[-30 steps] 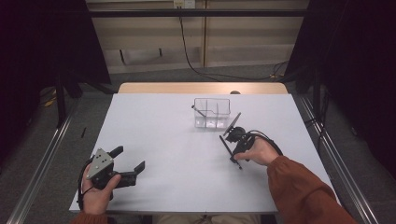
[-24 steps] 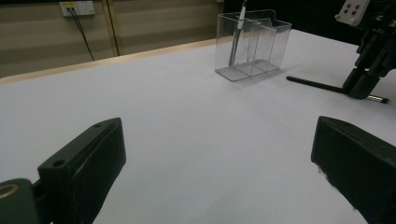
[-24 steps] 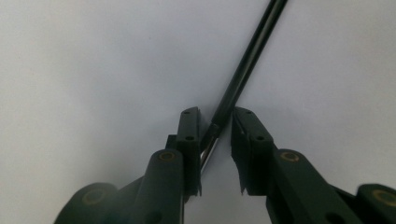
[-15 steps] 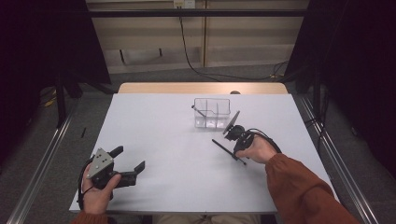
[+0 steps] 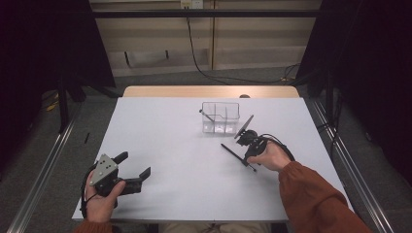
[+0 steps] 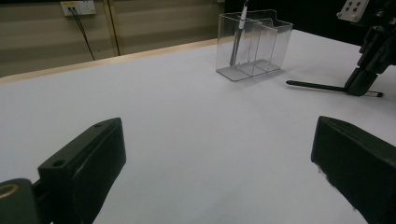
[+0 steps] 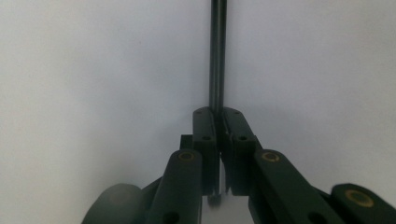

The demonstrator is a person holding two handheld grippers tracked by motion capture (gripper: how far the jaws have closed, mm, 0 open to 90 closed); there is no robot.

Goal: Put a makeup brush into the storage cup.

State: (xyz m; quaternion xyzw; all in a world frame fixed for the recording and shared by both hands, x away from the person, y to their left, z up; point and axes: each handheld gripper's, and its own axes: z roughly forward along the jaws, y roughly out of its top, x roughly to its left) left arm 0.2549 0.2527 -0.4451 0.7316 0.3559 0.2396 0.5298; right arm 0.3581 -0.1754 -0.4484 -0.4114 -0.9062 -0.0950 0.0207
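Item: right gripper [image 5: 241, 154], jaws closed tight on a slim black pen [image 5: 232, 152]; their closing came within the last second, with the pen between them. In the right gripper view the pads [image 7: 205, 133] clamp the pen [image 7: 217, 56] near one end, the barrel running straight away over the white surface. In the high view the pen lies flat or nearly flat on the desk [image 5: 170, 194], right of centre, well in from the right edge; whether it has left the surface cannot be told. Item: clear plastic organiser [image 5: 221, 117], three or so compartments, standing just beyond the held pen toward the far edge; one dark pen [image 5: 208, 116] leans upright in its left compartment, also visible from the left gripper view [image 6: 238, 35]. Item: left gripper [image 5: 134, 169], jaws spread wide and empty, resting near the near left corner of the desk, well apart from the work. Progress, as judged: one pen seems already stowed, a second is gripped but not yet lifted or carried; raising it, tipping it upright and dropping it into the organiser would remain. Obscured: the pen's near tip hides under the right hand [image 5: 269, 156]; the organiser's inner dividers are hard to count through the clear walls.
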